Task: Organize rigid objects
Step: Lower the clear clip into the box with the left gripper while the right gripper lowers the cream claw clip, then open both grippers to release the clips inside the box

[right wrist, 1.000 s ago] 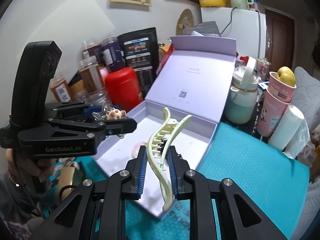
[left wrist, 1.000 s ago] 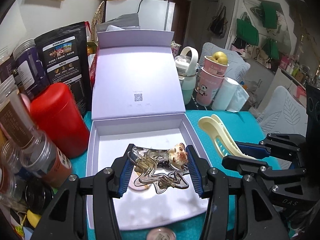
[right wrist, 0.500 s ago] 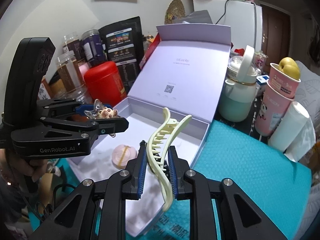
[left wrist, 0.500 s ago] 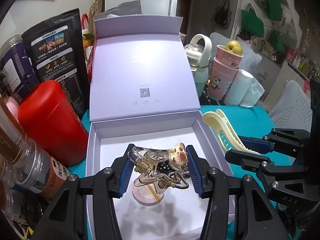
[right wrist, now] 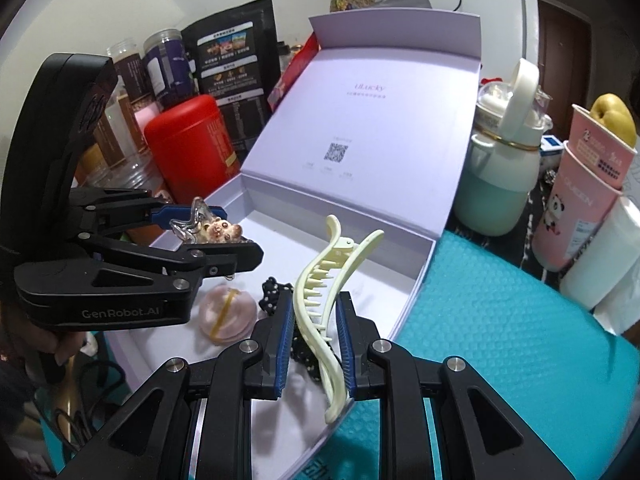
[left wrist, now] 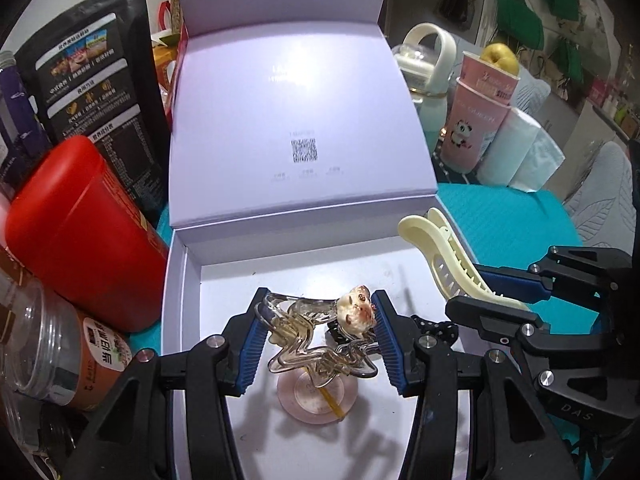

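Observation:
My left gripper (left wrist: 318, 334) is shut on a clear star-shaped hair clip (left wrist: 316, 344) with a small bear charm, hanging above the floor of the open lilac box (left wrist: 224, 284). My right gripper (right wrist: 314, 338) is shut on a cream banana hair clip (right wrist: 320, 300), held upright over the box's near right side. Inside the box lie a round pink compact (right wrist: 228, 314) with a yellow band and a black polka-dot scrunchie (right wrist: 274, 290). The right gripper with the cream hair clip (left wrist: 444, 260) shows at the right of the left wrist view; the left gripper (right wrist: 216, 240) shows at the left of the right wrist view.
A red canister (left wrist: 76, 232), jars (left wrist: 52, 356) and a black pouch (left wrist: 88, 60) crowd the box's left side. Behind and right stand a mint bottle (right wrist: 504, 172), a pink cup (right wrist: 580, 196) with a pear, and a paper roll (right wrist: 608, 264). Teal mat (right wrist: 500, 344) lies right of the box.
Both grippers have come forward and lower over the box, still holding their clips. The pink compact and black scrunchie have come into view beneath them.

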Demonstrator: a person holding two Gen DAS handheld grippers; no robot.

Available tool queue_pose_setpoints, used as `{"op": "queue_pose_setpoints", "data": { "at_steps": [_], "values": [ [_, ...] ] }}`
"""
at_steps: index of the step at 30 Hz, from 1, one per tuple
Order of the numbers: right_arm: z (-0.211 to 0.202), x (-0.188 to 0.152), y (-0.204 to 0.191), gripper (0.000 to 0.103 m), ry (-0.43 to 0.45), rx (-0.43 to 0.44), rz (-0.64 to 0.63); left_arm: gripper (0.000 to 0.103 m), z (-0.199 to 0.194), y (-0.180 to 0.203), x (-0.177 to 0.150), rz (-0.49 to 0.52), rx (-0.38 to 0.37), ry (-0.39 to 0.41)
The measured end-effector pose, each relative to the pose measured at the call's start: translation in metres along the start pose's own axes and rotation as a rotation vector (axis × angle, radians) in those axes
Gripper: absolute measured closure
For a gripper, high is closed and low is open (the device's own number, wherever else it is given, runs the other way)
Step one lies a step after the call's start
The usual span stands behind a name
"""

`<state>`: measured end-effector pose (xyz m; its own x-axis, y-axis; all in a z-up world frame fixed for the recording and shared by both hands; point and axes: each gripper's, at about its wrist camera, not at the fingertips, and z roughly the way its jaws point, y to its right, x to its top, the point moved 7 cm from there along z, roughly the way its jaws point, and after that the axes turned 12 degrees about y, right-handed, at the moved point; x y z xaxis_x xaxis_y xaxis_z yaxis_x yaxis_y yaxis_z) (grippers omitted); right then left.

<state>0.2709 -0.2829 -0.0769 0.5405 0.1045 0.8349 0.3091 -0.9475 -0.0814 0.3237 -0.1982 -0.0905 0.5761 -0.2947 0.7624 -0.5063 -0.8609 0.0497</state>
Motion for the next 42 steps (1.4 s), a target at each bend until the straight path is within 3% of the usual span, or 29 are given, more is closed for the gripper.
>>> {"op": "queue_pose_setpoints", "data": {
  "at_steps": [9, 12, 15, 18, 21, 42],
  "values": [
    [0.002, -0.003, 0.006, 0.081, -0.028, -0.034, 0.007, 0.053, 0.019, -0.004, -0.011, -0.044, 0.013, -0.077],
    [0.001, -0.004, 0.007, 0.066, -0.029, -0.033, 0.016, 0.053, 0.023, -0.005, -0.016, -0.064, 0.018, -0.102],
    [-0.001, -0.004, 0.008, 0.063, -0.03, -0.035, 0.026, 0.052, 0.025, -0.005, -0.019, -0.073, 0.017, -0.11],
    [-0.005, -0.004, 0.008, 0.063, -0.021, -0.048, 0.018, 0.049, 0.025, -0.006, -0.019, -0.058, 0.042, -0.101],
    [-0.01, -0.004, 0.01, 0.063, -0.02, -0.059, 0.021, 0.026, 0.022, -0.004, -0.018, -0.042, 0.045, -0.092],
    [-0.055, 0.012, -0.001, 0.063, 0.052, -0.11, 0.0, 0.026, -0.029, -0.005, 0.0, -0.063, 0.082, 0.007]
  ]
}}
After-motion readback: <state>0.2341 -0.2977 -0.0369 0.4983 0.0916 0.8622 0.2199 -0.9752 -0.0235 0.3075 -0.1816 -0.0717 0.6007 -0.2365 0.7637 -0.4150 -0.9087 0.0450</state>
